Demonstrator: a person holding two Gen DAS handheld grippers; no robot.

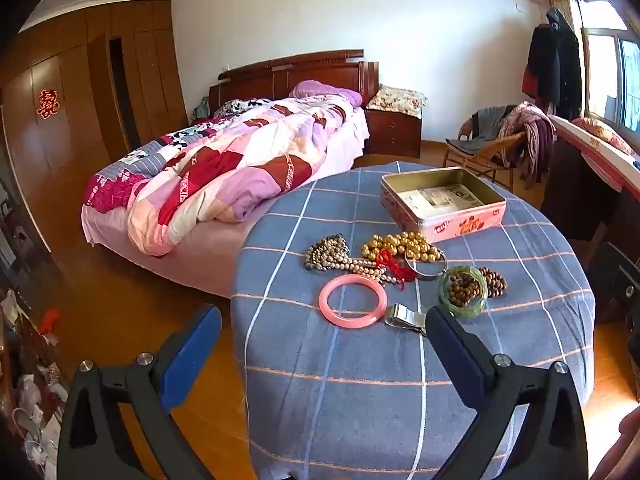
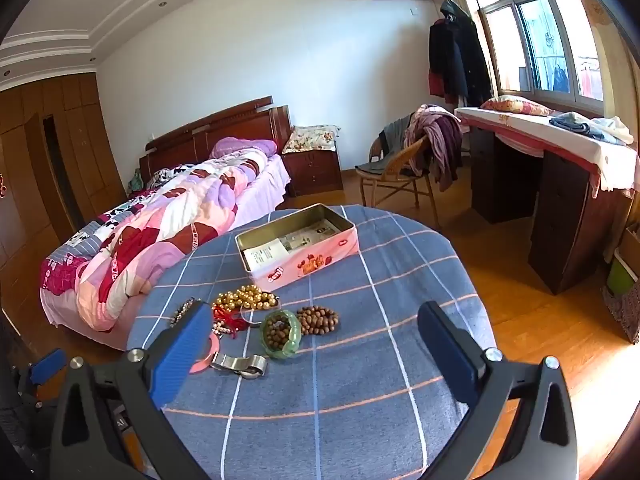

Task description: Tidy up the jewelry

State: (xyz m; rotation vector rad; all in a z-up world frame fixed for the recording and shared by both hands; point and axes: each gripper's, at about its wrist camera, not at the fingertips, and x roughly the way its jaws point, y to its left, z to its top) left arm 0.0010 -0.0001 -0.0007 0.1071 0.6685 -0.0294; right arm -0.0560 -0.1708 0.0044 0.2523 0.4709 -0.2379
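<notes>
While hovering short of the jewelry, both held wide open and empty: left tool, right tool. On the blue checked bench, a cluster: pink bangle, silver clip, gold beads, grey-brown bead strand, green bangle ringing wooden beads, more brown beads touching it. Beyond, well apart, open pink tin, long axis running left-near to right-far, paper inside. Pink bangle straight ahead of left tool, lying flat, nearest of all; for right tool, half hidden behind its left finger. Likely first pick therefore left-handed, then a carry forward and rightward to the tin. Tin's red wording blurred, not legible; red double-happiness cutout on the wardrobe.
</notes>
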